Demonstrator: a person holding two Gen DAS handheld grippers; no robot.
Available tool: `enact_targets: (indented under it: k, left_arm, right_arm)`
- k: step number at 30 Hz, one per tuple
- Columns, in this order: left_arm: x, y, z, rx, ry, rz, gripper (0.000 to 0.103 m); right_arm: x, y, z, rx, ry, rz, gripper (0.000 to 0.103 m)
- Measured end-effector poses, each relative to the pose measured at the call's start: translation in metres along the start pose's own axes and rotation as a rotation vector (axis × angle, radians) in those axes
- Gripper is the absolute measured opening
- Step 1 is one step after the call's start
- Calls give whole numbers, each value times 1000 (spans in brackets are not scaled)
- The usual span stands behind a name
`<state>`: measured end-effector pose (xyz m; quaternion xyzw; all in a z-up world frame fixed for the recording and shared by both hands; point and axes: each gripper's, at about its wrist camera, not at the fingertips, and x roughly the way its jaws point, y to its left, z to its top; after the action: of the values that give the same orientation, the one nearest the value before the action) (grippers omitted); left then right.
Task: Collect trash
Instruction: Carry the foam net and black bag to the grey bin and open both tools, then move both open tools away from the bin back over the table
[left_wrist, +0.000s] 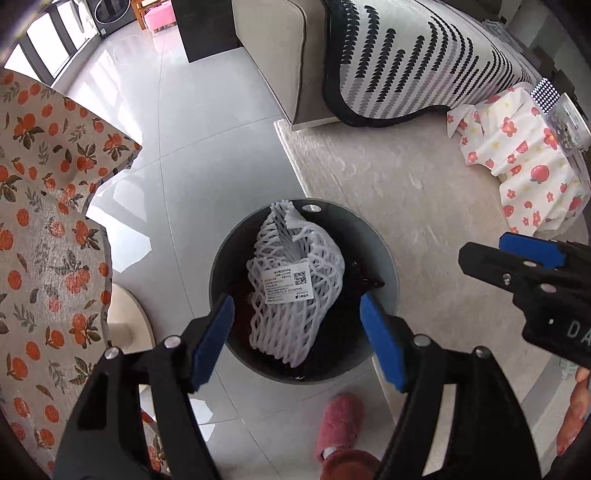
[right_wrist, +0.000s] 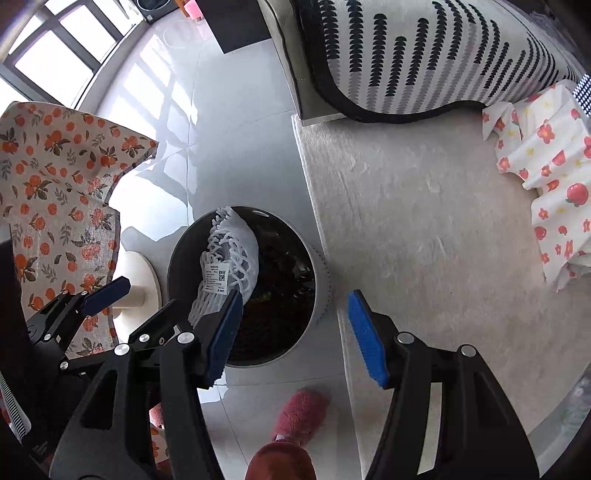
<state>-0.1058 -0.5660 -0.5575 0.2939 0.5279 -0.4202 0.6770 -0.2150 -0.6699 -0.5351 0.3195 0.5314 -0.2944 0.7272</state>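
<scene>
A white foam fruit net with a printed label lies inside the round grey trash bin on the floor; one end sticks over the far rim. My left gripper is open and empty, held above the bin's near side. My right gripper is open and empty, above the bin's right edge; the net shows there too. The right gripper's fingers show at the right of the left wrist view, and the left gripper's fingers at the left of the right wrist view.
A table with an orange-print cloth and a white pedestal base stands left of the bin. A pale rug, a sofa with a striped throw and a flower-print cloth lie to the right. A pink slipper is near the bin.
</scene>
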Motion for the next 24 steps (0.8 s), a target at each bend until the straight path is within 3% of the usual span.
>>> enact_targets:
  k: [5,7,9,15,24]
  left_arm:
    - [-47,22,-7,-19,-7,26,71]
    - [-72,34,-10,-33,-7,47,72]
    - [-101,47,-15,-47,-16,63,72]
    - [-199,96,-32,-103,-77,82,80]
    - [-341,202,-83,-171,-114,165,80]
  right_arm:
    - [-32,33,1,-62,-33,-4,58]
    - [-48,49,2,-85,-40,-8,63]
    - [-65,66,2,-107,-49,-21,70]
    - [-128,126,-5,-178,-77,-30,74]
    - [-236,276,-41,-325,-114,11,90]
